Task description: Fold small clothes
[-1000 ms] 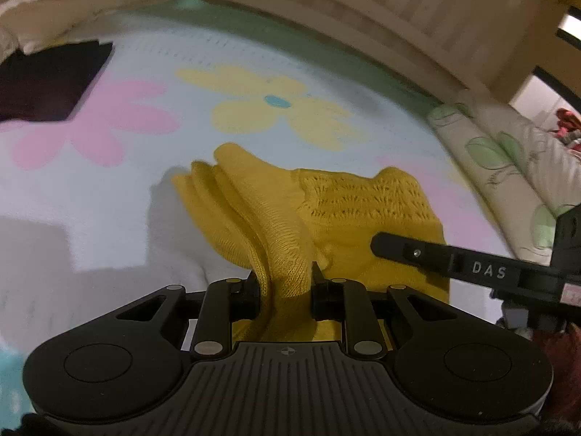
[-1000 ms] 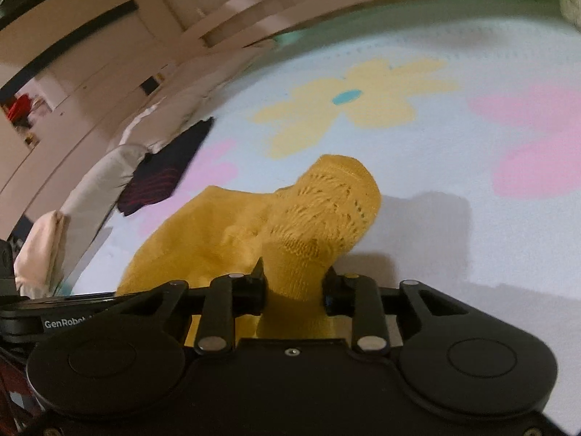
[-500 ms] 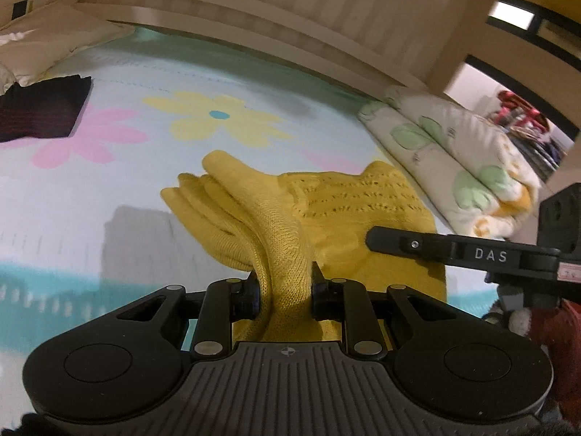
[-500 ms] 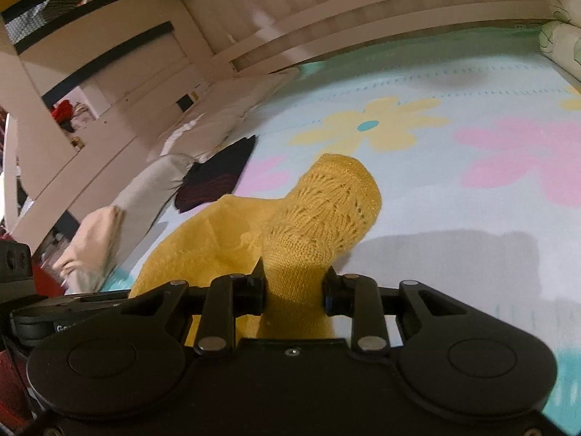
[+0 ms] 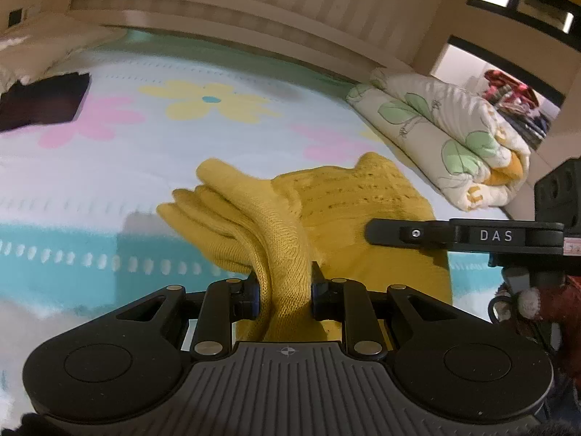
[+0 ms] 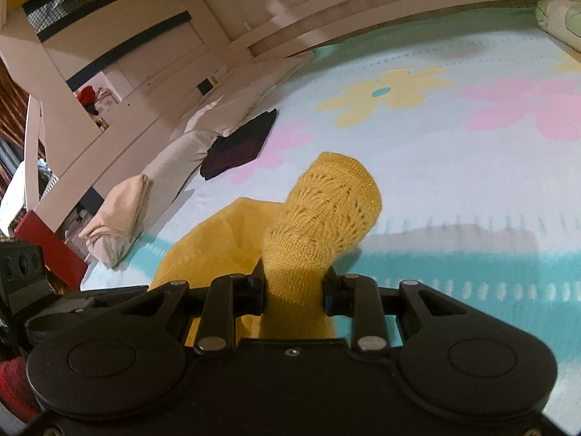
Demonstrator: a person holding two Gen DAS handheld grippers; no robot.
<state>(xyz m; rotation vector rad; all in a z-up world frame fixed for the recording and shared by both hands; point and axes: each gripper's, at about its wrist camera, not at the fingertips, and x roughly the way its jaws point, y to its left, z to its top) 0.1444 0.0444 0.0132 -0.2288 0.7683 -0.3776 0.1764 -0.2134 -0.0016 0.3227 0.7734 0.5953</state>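
Observation:
A small yellow knit garment (image 5: 348, 200) is held up over a flowered bed cover (image 5: 109, 167). My left gripper (image 5: 285, 287) is shut on a bunched fold of it, with several folds sticking out ahead. My right gripper (image 6: 294, 287) is shut on the lacy knit end of the same garment (image 6: 326, 214), which stands up in front of it. In the left wrist view the right gripper's finger (image 5: 410, 234) crosses in from the right over the garment. The rest of the garment (image 6: 218, 239) hangs to the left in the right wrist view.
A dark folded cloth (image 5: 43, 103) lies at the far left of the bed; it also shows in the right wrist view (image 6: 239, 145). A rolled leaf-print quilt (image 5: 446, 134) lies along the right side. Pillows (image 6: 120, 218) line the left edge. A white slatted bed rail (image 5: 254, 21) runs behind.
Both grippers have pulled back toward the near edge of the bed with the garment still held; the teal border of the cover has come into view under them.

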